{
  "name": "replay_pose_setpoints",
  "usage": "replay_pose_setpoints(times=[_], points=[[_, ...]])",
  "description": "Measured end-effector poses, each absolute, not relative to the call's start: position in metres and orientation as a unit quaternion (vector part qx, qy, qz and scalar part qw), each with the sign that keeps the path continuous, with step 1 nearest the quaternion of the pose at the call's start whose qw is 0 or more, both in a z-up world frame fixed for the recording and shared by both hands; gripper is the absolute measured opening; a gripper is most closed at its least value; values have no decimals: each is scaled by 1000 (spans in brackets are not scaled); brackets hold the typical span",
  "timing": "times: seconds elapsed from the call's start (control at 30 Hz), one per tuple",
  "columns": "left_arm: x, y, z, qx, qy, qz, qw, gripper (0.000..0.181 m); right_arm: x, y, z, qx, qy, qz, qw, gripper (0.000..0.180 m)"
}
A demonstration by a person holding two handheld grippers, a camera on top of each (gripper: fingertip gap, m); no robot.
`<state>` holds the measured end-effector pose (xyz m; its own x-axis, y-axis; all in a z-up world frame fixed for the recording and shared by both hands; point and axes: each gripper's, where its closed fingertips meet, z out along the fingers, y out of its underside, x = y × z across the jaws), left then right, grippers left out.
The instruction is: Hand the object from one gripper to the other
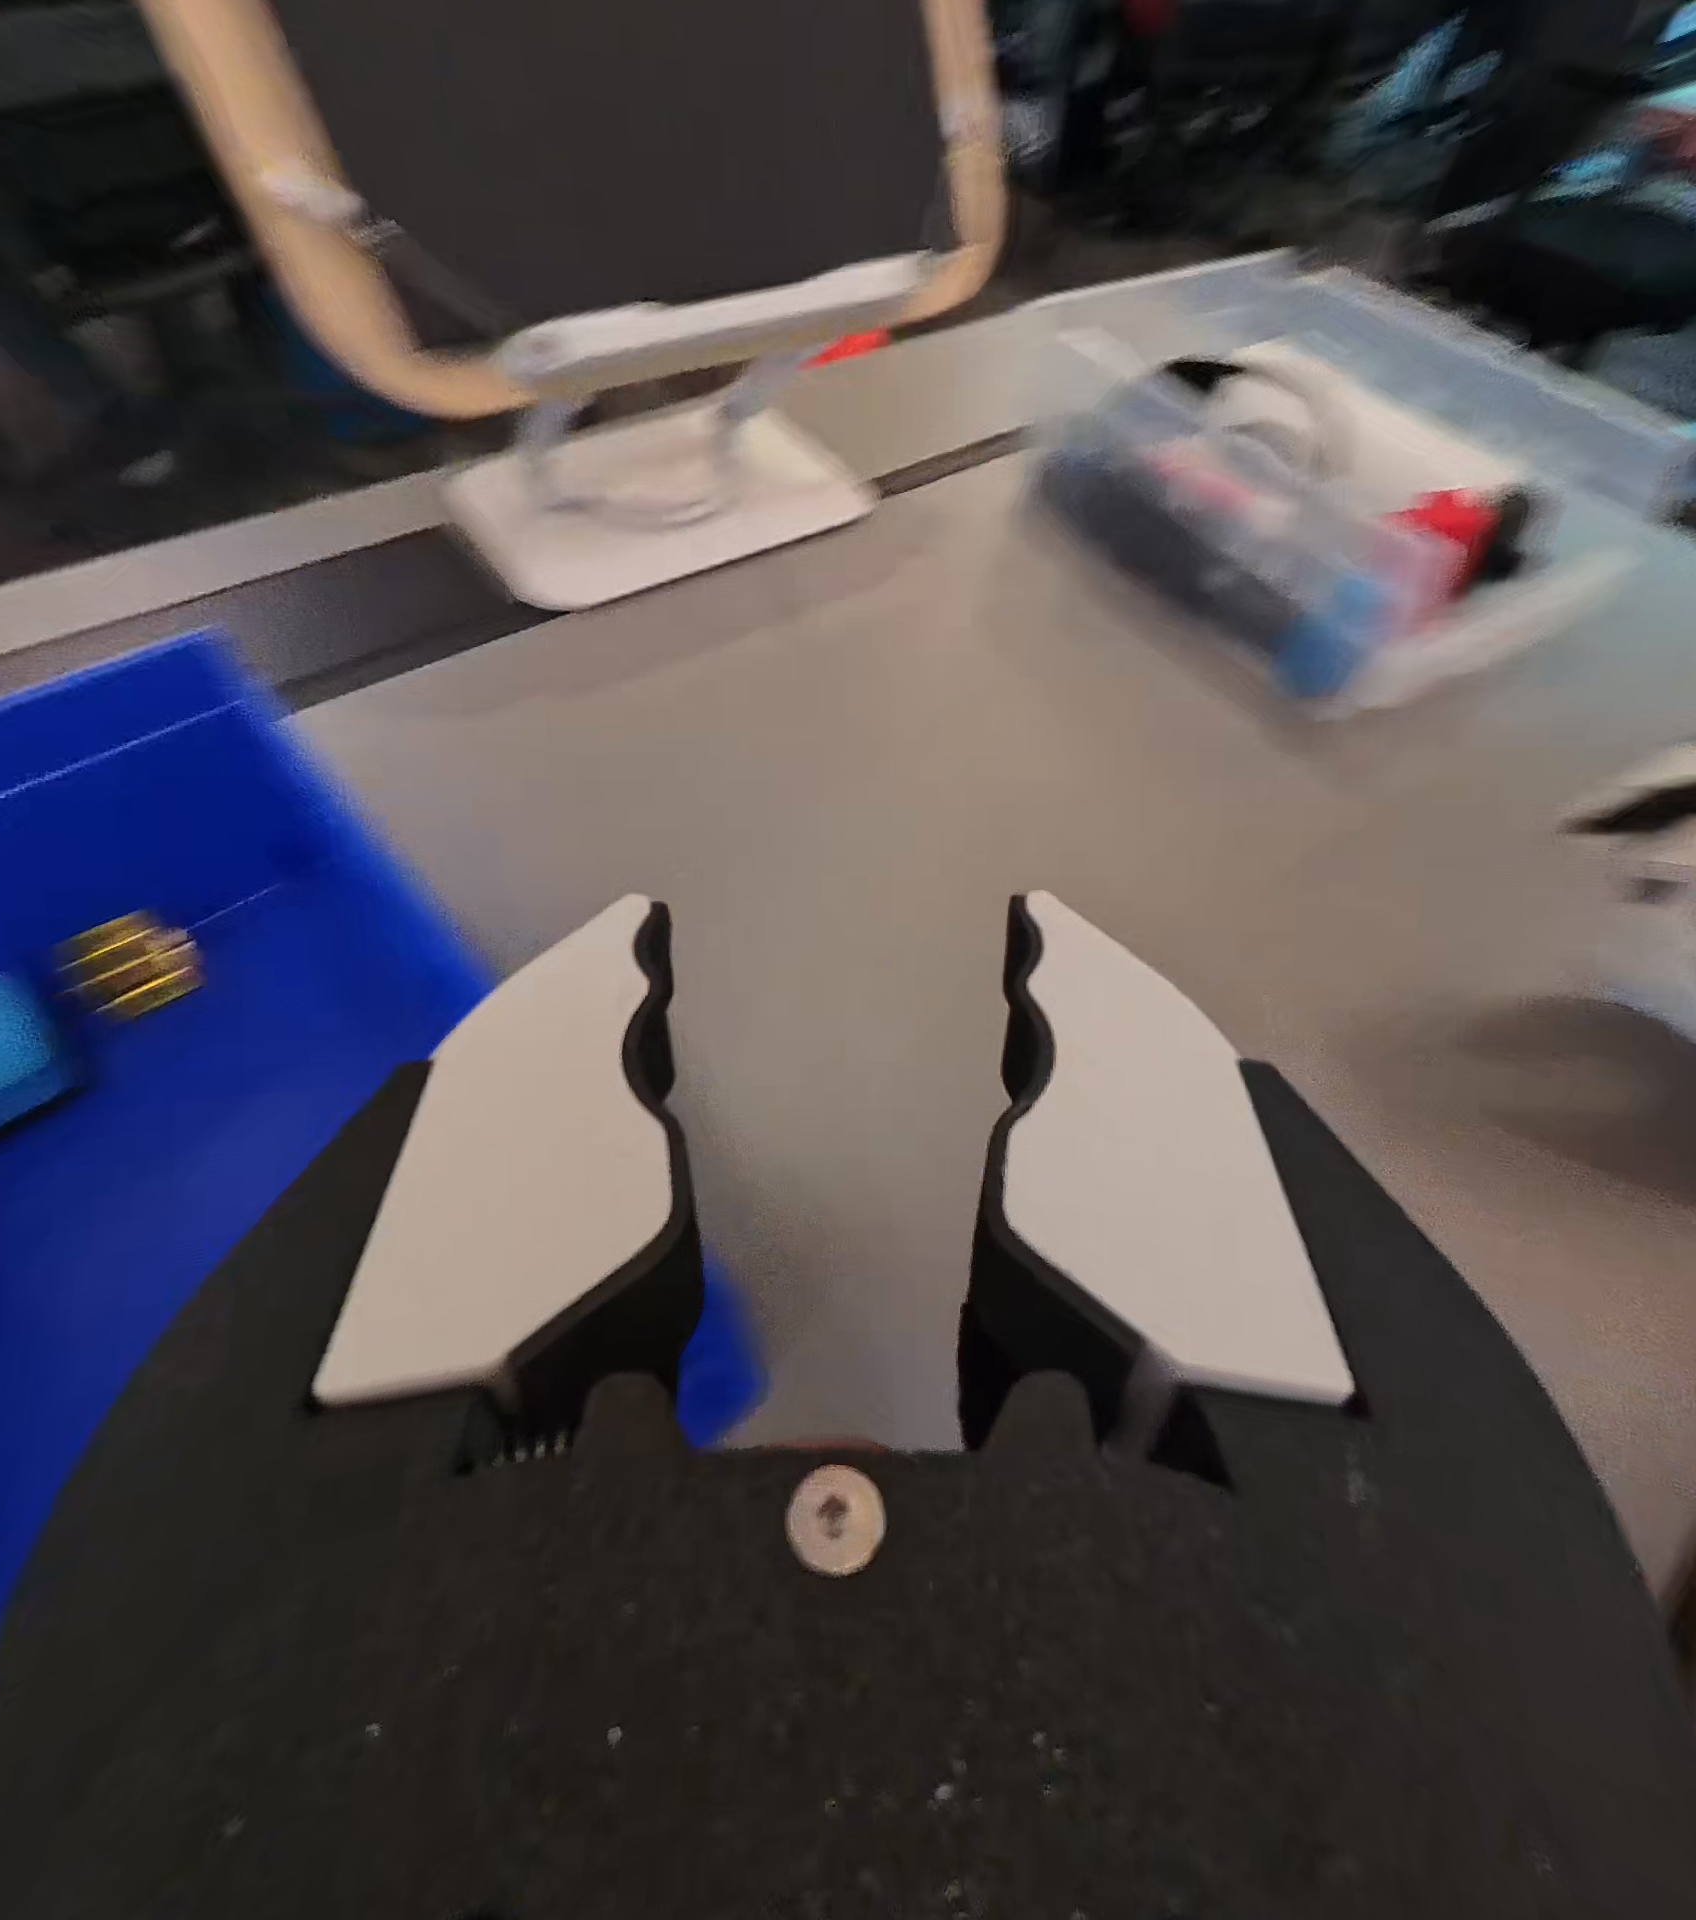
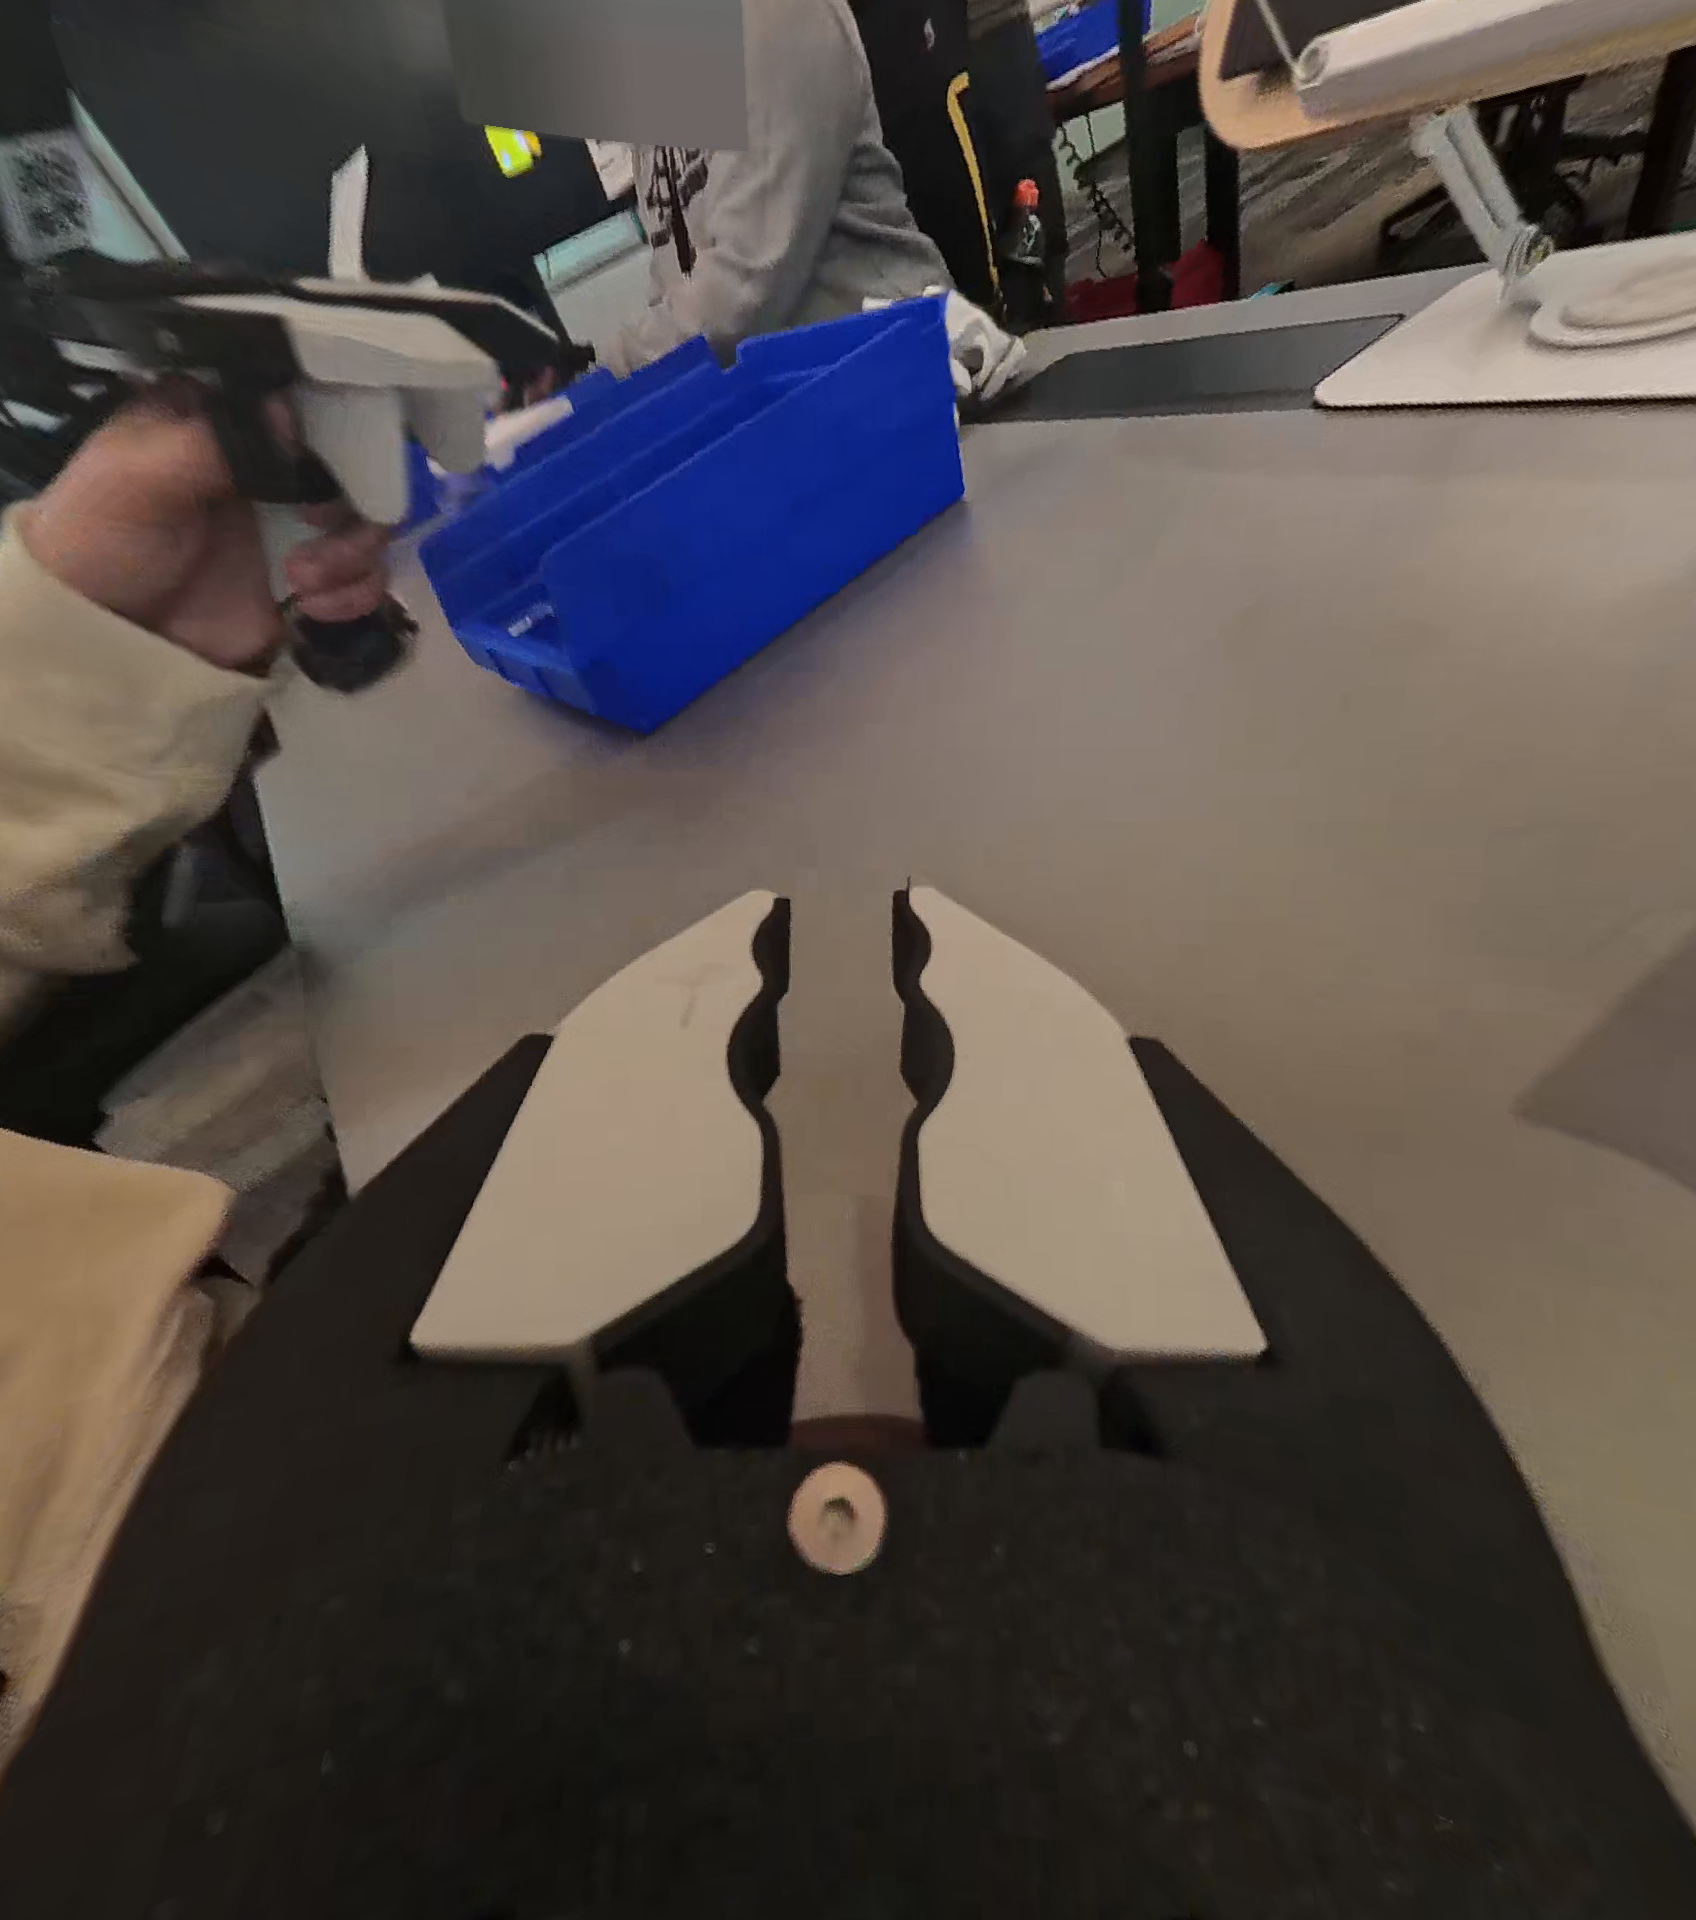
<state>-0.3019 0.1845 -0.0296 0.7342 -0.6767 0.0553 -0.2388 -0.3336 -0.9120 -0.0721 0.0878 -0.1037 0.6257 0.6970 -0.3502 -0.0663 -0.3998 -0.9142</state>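
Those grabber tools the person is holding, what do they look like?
Each gripper has two pale grey fingers with wavy black inner pads, set in a black speckled body with one silver screw. The person wears a fuzzy cream sleeve.

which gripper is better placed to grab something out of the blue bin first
Left, probably. The left gripper is open right beside the blue bin, with a brass piece in view inside. The right gripper is over bare table, farther from it.
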Motion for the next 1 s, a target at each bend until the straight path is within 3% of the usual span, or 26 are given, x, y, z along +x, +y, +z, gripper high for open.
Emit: replay_pose_setpoints(times=[0.1, 0.17, 0.33, 0.63, 0.77, 1.0], points=[[-366, 259, -63, -862, 242, -94, 435, 67, -69, 89, -101, -740, -189, 408, 500, 19], [-401, 309, -87, -889, 209, -17, 407, 61, -70, 88, -102, -740, -191, 415, 493, 19], [-425, 385, -148, -933, 148, 0, 328, 55, -72, 84, -108, -743, -222, 387, 499, 19], [-445, 410, -179, -951, 83, -22, 297, 48, -67, 86, -118, -757, -215, 381, 486, 19], [-448, 411, -191, -956, 69, -18, 284, 29, -70, 88, -119, -757, -215, 388, 480, 19], [-449, 407, -189, -956, 72, -13, 285, 28, -77, 89, -120, -757, -227, 387, 476, 20]])
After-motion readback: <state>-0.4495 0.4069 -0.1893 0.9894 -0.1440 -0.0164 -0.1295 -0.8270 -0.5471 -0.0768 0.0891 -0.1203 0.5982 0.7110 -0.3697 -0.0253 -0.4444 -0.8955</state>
